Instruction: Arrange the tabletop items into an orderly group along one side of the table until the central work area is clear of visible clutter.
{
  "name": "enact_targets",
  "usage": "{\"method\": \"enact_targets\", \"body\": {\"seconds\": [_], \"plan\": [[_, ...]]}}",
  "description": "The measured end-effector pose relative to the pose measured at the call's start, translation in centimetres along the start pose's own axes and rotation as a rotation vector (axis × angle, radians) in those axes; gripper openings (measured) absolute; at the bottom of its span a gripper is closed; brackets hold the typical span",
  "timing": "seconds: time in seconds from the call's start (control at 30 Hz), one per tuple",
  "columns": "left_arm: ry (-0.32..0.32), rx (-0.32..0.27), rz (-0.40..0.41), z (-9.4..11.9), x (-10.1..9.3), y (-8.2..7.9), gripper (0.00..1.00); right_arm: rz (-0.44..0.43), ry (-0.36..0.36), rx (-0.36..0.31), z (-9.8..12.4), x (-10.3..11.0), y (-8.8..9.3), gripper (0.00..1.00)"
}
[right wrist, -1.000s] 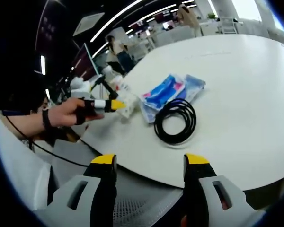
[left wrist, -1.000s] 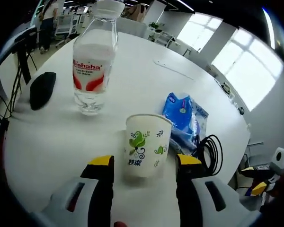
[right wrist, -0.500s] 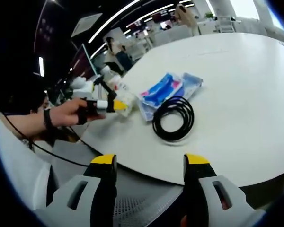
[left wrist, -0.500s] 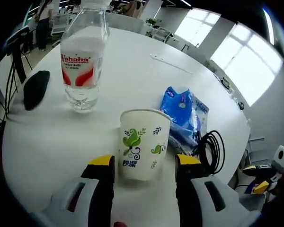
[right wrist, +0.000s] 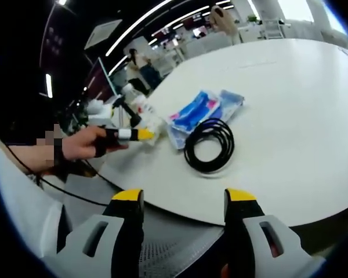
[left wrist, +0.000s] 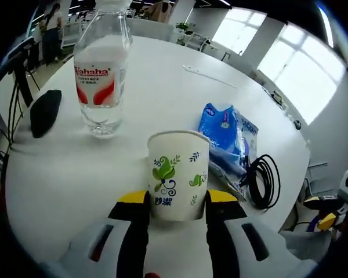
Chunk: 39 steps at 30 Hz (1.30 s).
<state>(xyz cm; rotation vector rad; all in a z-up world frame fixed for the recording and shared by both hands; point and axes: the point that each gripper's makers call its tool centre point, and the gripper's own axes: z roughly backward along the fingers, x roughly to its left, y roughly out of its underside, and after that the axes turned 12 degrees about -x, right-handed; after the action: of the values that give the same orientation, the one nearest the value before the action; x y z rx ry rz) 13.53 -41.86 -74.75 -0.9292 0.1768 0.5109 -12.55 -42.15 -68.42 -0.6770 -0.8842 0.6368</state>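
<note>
The paper cup (left wrist: pixel 177 174), white with a green leaf print, stands upright near the close edge of the round white counter (left wrist: pixel 162 92), and the left tongs (left wrist: pixel 177 200) are clenched on it, one yellow-tipped jaw pressed against each side of its lower wall. Beyond it, to the left, a clear water bottle (left wrist: pixel 102 75) with a red and white label stands upright, and a black mouse (left wrist: pixel 45 111) lies further left by the counter's edge. To the cup's right lies a blue plastic packet (left wrist: pixel 225 139), and a coiled black cable (left wrist: pixel 262 180) rests just beside the packet, near the rim. The right tongs (right wrist: pixel 184 200) hang released off the counter's edge, holding nothing, facing the cable (right wrist: pixel 209 146) and packet (right wrist: pixel 200 113), with a person's hand (right wrist: pixel 87 147) on the left tongs.
</note>
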Motion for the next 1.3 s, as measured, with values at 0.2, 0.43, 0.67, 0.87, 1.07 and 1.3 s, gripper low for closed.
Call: {"method": "enact_targets", "body": {"seconds": [0.2, 0.43, 0.67, 0.87, 1.07, 1.3], "plan": [[-0.007, 0.002, -0.009, 0.9, 0.2, 0.5, 0.37, 0.000, -0.004, -0.001, -0.1, 0.2, 0.0, 0.54], [-0.022, 0.027, -0.061, 2.8, 0.0, 1.9, 0.37, 0.001, -0.007, 0.001, -0.2, 0.2, 0.1, 0.54], [-0.034, 0.045, -0.097, 4.1, 0.4, 3.1, 0.37, 0.003, -0.015, 0.000, -0.5, 0.4, -0.1, 0.54], [-0.044, 0.069, -0.117, 5.3, 0.6, 4.3, 0.37, 0.004, -0.023, -0.003, -0.7, 0.8, -0.1, 0.54], [-0.042, 0.092, -0.155, 6.3, 0.4, 5.4, 0.37, 0.003, -0.028, 0.002, -0.7, 0.9, 0.0, 0.54], [-0.045, 0.129, -0.183, 7.3, -0.2, 6.7, 0.37, -0.002, -0.025, 0.003, -0.6, 0.8, 0.2, 0.54]]}}
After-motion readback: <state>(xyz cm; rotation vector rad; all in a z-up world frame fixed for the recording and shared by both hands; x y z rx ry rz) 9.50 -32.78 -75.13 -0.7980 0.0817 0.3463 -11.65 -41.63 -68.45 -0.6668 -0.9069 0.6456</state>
